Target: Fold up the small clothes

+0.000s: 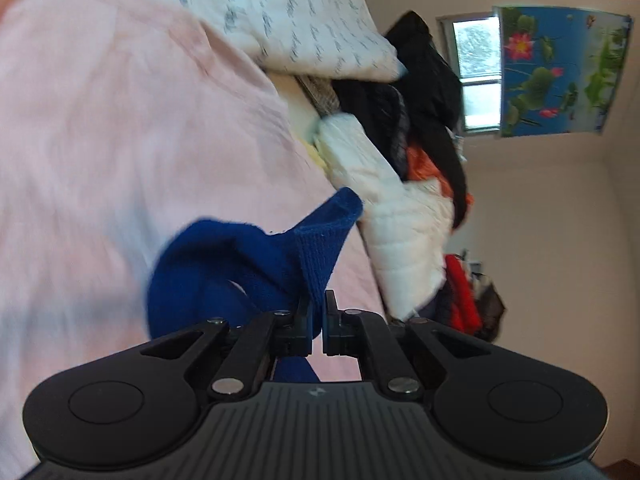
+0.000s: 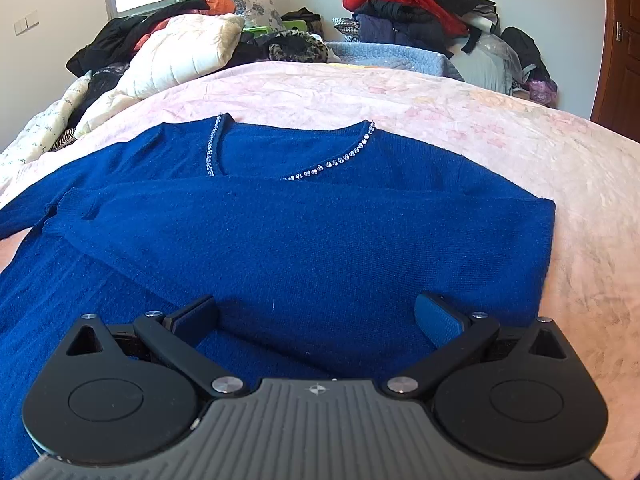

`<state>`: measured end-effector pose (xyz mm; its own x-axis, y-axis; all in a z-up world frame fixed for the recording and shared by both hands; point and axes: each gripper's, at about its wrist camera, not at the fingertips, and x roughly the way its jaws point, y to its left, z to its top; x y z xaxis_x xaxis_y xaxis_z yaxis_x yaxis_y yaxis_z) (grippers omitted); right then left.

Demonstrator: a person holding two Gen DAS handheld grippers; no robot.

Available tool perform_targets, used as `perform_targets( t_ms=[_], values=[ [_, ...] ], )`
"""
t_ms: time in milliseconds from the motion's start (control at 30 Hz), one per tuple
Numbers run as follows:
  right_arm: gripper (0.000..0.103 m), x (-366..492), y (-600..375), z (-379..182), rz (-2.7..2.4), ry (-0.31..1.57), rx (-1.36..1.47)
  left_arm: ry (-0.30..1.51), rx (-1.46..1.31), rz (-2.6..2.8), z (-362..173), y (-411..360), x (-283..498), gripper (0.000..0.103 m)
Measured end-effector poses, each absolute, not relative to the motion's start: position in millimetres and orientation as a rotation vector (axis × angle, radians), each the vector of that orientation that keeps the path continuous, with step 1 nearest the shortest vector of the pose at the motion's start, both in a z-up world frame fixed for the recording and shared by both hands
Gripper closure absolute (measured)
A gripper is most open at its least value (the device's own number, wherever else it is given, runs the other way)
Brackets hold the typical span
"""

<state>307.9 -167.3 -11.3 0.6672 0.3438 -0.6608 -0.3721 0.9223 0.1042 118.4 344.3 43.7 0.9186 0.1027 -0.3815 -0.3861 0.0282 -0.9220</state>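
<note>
A royal-blue knit sweater with a rhinestone V-neck lies flat on the pink bedspread, its right sleeve folded across the chest. In the left wrist view my left gripper is shut on the ribbed cuff of the blue sleeve, which is lifted off the bed and loops down to the left. This view is rolled sideways and blurred. My right gripper hovers open over the sweater's lower body, its blue pads wide apart with nothing between them.
A white quilted pillow and dark clothes pile up at the bed's far left. A heap of red and black garments sits at the back right, beside a light-blue blanket. A wooden door stands at the right.
</note>
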Motion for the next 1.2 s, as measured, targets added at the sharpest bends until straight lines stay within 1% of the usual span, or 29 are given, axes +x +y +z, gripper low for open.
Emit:
perform_targets(
  t_ms=[67,233,300,367,433,500,533,600,633,667,700,733,833,900,933,967,1000,1033,1100,1200],
  values=[
    [0.003,307,-167,-12,0.404,0.734,-0.044,0.213,-1.562,0.29,37,295,128,0.099],
    [0.003,306,-170,-12,0.419,0.722,-0.042,0.355,-1.702,0.101,2,194,168,0.099],
    [0.003,304,-170,-13,0.422,0.712,-0.043,0.421,-1.65,0.049,0,161,184,0.099],
    [0.003,304,-170,-13,0.422,0.707,-0.038,0.506,-1.526,0.01,1,134,199,0.099],
    [0.003,304,-172,-13,0.425,0.705,-0.027,0.654,-1.498,-0.055,-9,114,211,0.098],
    [0.003,304,-174,-13,0.431,0.705,-0.012,0.76,-1.461,-0.124,-17,102,214,0.097],
    [0.003,304,-174,-13,0.434,0.705,-0.006,0.768,-1.42,-0.128,-17,100,209,0.097],
    [0.003,305,-175,-13,0.438,0.705,-0.003,0.752,-1.323,-0.167,-10,102,197,0.094],
    [0.003,305,-175,-13,0.44,0.705,-0.002,0.776,-1.247,-0.211,-5,102,195,0.084],
    [0.003,305,-175,-12,0.441,0.705,-0.001,0.817,-1.155,-0.256,0,101,195,0.055],
    [0.003,305,-175,-12,0.443,0.707,-0.002,0.872,-1.052,-0.288,5,98,195,0.033],
    [0.003,305,-175,-12,0.446,0.713,-0.007,0.935,-0.935,-0.282,9,96,194,0.009],
    [0.003,309,-175,-9,0.458,0.737,-0.009,0.92,-0.765,-0.288,14,94,180,0.009],
    [0.003,312,-178,-3,0.454,0.771,0.031,0.897,-0.733,-0.284,16,97,175,0.009],
    [0.007,314,-180,2,0.44,0.792,0.073,0.854,-0.716,-0.265,20,99,171,0.009],
    [0.015,314,-182,9,0.426,0.811,0.146,0.806,-0.672,-0.232,24,97,165,0.009],
    [0.021,313,-184,16,0.457,0.821,0.24,0.765,-0.603,-0.196,29,95,163,0.009],
    [0.02,312,-184,24,0.517,0.828,0.331,0.745,-0.536,-0.163,31,92,162,0.009],
    [0.019,311,-170,40,0.651,0.835,0.453,0.76,-0.475,-0.141,30,86,167,0.009],
    [0.015,318,-125,60,0.772,0.865,0.411,0.774,-0.503,-0.157,36,87,171,0.009]
  ],
)
